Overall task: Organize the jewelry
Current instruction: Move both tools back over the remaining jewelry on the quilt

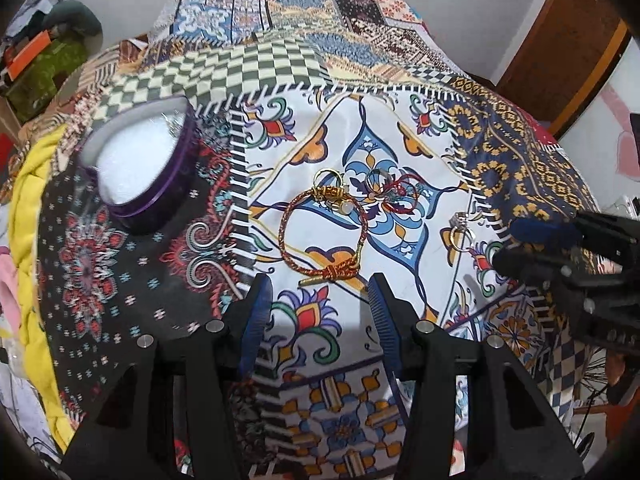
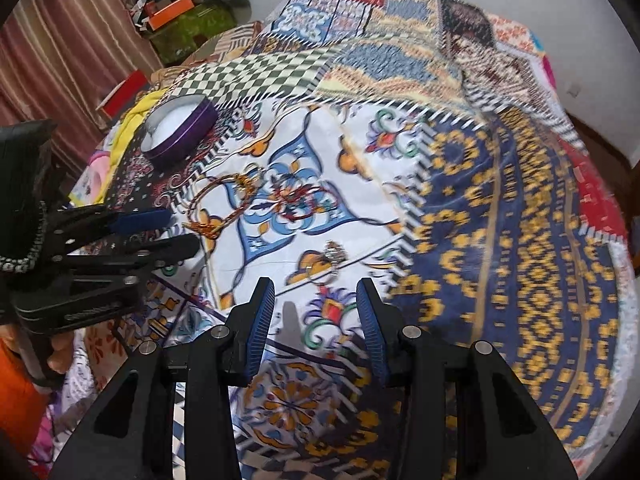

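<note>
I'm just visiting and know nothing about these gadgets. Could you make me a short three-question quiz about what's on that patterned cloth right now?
1. True or false: the left hand-held gripper is holding the braided red-and-gold bracelet.
2. Which container sits on the cloth? A) purple round tin B) wooden chest C) glass jar
3. Fill in: the small ring lies just ahead of the ____ hand-held gripper.

Key
1. False: its jaws are open and the bracelet lies on the patchwork cloth in front of them.
2. A, open, with a white lining.
3. Right; its jaws are open too.
</note>
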{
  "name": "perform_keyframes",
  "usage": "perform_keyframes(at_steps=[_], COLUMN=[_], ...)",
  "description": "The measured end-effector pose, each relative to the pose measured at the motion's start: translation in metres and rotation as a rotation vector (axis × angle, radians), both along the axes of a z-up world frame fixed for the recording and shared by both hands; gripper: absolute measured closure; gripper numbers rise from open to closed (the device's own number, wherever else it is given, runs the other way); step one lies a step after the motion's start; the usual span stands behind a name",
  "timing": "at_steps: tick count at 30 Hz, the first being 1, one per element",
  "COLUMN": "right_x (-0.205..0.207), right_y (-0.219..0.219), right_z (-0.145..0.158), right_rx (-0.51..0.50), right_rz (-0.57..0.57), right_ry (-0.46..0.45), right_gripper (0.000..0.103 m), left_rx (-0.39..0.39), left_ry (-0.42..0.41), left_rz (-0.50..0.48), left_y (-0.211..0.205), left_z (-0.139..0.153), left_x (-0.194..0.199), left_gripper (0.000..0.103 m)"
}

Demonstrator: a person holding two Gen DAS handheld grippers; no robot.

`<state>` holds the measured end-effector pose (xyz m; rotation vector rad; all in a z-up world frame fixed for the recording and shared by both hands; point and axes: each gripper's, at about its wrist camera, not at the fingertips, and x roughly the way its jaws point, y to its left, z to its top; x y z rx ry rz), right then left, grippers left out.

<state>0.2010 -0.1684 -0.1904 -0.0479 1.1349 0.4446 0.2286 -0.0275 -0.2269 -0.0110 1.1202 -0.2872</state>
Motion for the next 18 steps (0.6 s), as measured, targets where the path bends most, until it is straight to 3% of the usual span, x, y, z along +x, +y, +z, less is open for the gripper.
perform_keyframes(at_steps=[5,12,18], right_x=[0.005,0.014,0.019], right_y=[0.011,0.011,0.017], right_z=[-0.007,-0.009,-0.011], right_rx=[-0.04,-0.023,0.014], right_rz=[0.009,-0.007,0.0], right_ry=[-0.017,-0.024,-0.014], right_gripper=[0.064,0.064,0.064], left_rx=[-0.031,0.003,0.026], left_ry=[0.001,-0.034,-0.065], left_rz=[0.0,0.0,0.014], left_y=[-0.003,-0.015,-0.018], left_z=[-0.008,-0.012,-0.014], left_x=[0.009,0.014,0.013], left_gripper=[0.049,0.05,0.073])
